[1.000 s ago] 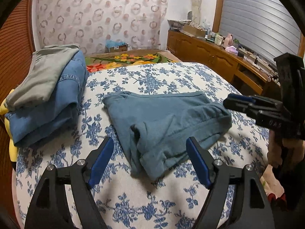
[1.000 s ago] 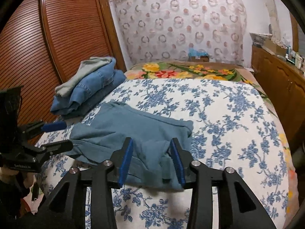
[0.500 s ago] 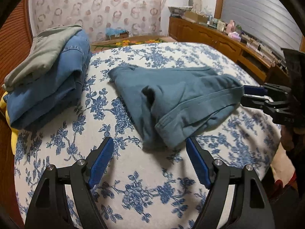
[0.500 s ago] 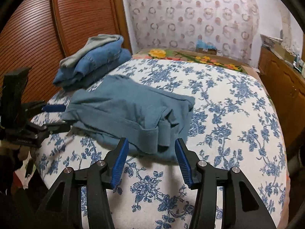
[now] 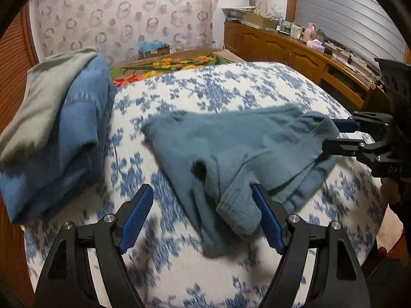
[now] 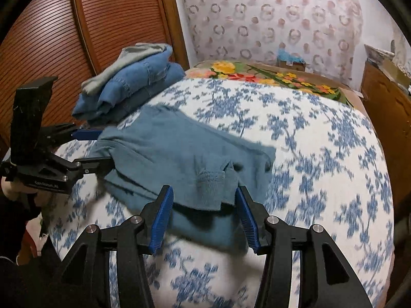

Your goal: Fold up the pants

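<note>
I see the bed (image 5: 231, 89) with its blue-flowered cover, a pile of folded clothes (image 5: 56, 128) at its far left, and the teal pants (image 5: 231, 148) lying rumpled near the middle. My left gripper (image 5: 203, 218) is spread wide at their near hem. My right gripper (image 6: 203, 213) stands part open astride the other end; through the blur its pads seem clear of the cloth.

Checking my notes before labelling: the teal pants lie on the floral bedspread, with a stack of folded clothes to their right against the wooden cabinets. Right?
Not quite. The folded clothes sit left of the teal pants, beside the slatted wardrobe, as the left wrist view shows. The pants do lie on the floral bedspread.
</note>
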`<state>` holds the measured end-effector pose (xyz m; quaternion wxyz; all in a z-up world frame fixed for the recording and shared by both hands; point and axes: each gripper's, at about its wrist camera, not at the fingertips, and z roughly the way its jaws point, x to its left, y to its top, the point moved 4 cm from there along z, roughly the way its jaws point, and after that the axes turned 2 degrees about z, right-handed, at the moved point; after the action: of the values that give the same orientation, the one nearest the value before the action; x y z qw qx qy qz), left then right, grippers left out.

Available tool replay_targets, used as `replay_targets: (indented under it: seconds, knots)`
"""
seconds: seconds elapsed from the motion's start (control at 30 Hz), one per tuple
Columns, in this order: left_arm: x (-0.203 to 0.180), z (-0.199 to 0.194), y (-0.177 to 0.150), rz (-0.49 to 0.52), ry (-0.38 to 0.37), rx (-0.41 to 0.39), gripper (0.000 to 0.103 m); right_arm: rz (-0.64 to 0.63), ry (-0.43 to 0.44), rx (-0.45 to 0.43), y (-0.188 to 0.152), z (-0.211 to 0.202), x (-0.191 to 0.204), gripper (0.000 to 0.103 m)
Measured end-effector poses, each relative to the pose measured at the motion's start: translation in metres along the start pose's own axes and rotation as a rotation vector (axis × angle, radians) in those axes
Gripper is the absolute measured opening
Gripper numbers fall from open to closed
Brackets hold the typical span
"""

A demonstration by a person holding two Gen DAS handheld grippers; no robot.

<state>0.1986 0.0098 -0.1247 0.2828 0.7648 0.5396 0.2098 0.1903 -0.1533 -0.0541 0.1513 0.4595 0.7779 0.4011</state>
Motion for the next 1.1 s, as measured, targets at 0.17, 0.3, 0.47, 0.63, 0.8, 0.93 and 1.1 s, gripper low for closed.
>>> replay_targets:
  seconds: [0.17,0.3,0.47,0.63,0.8,0.93,1.1]
  knots:
    - [0.009,0.009,0.024,-0.007,0.005,-0.016,0.079,0.015,-0.002,-0.003,0.019,0.017,-0.014,0.052]
    - [0.017,0.020,0.039,-0.018,0.003,-0.019,0.079,0.015,-0.003,0.005,0.032,0.034,-0.021,0.052]
    - [0.024,0.033,0.050,-0.026,0.008,-0.011,0.079,0.036,-0.007,0.006,0.046,0.047,-0.033,0.052]
    - [0.027,0.040,0.051,-0.029,0.007,-0.008,0.079,0.029,0.028,-0.003,0.044,0.034,-0.025,0.052]
    - [0.029,0.046,0.050,-0.021,0.020,0.002,0.079,0.002,0.068,0.012,0.034,0.024,-0.013,0.052]
    - [0.030,0.047,0.049,-0.027,0.019,0.002,0.079,-0.016,0.091,0.029,0.025,0.021,-0.004,0.052]
    - [0.031,0.045,0.049,-0.033,0.015,-0.002,0.079,-0.066,0.085,0.054,0.015,0.020,0.003,0.052]
